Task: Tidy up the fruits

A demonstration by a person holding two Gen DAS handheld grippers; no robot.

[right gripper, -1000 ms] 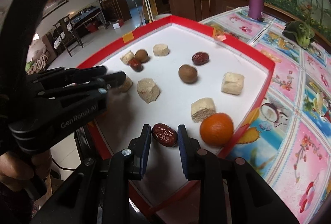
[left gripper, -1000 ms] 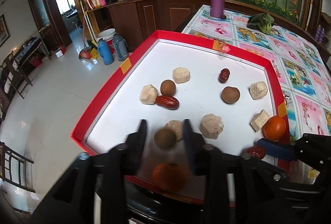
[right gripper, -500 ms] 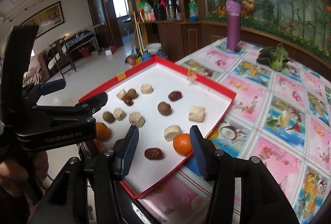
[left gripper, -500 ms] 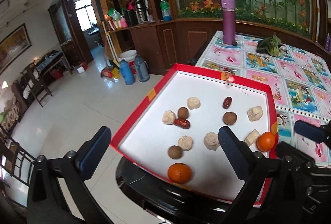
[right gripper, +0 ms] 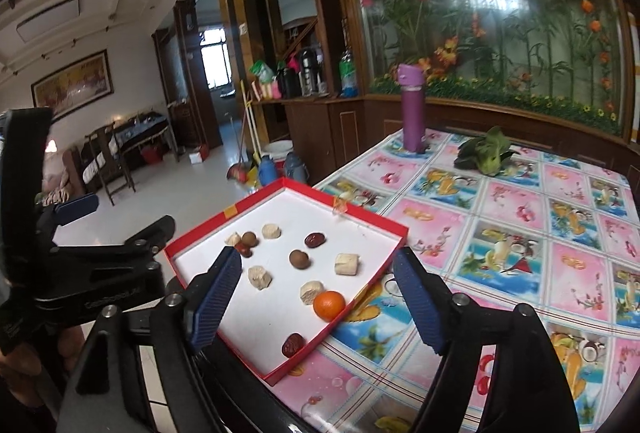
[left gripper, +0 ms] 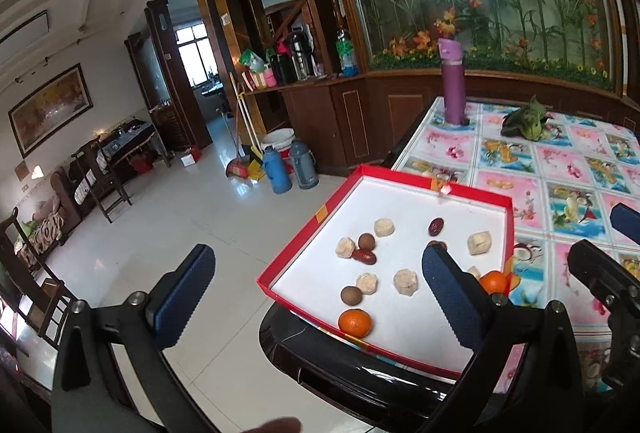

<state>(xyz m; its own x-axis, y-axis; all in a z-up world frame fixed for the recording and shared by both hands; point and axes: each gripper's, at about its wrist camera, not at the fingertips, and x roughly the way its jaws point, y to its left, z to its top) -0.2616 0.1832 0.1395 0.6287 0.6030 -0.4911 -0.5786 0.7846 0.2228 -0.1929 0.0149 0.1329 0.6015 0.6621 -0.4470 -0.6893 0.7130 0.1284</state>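
**pixelpete:** Red-rimmed tray [left gripper: 304,233] with a white floor, seen from the left wrist view. Left gripper [left gripper: 316,293] hanging well above and back from it, jaws spread wide, nothing between the pads. Between the two fingers: an orange [left gripper: 354,322] nearest the jaws at the tray's near edge, a brown round fruit [left gripper: 351,295] just past it, touching a pale chunk [left gripper: 367,283]. Further out, a red date [left gripper: 364,257] squeezed up against another brown ball [left gripper: 366,241] and a beige lump [left gripper: 345,247]. Second orange [left gripper: 494,282] peeking out beyond the right-hand finger, by the tray's right rim. Another date [left gripper: 436,226] far ahead.

**mango_mel:** Same tray [right gripper: 200,237] from the right wrist view, sitting on the flowery tablecloth [right gripper: 520,233]. Right gripper [right gripper: 316,301] also released, pads wide apart and gripping nothing. Right between the fingers: orange [right gripper: 329,306] close to the tray's right rim, touching a pale cube [right gripper: 311,291]. Dark date [right gripper: 292,344] closest to the jaws, alone near the tray's near corner. Brown round one [right gripper: 299,259] dead ahead, another date [right gripper: 315,239] beyond it. Left gripper's black body [right gripper: 100,273] off to the left of the jaws, apart from the tray. Purple bottle [right gripper: 413,111] and leafy greens [right gripper: 486,155] way out ahead on the table.
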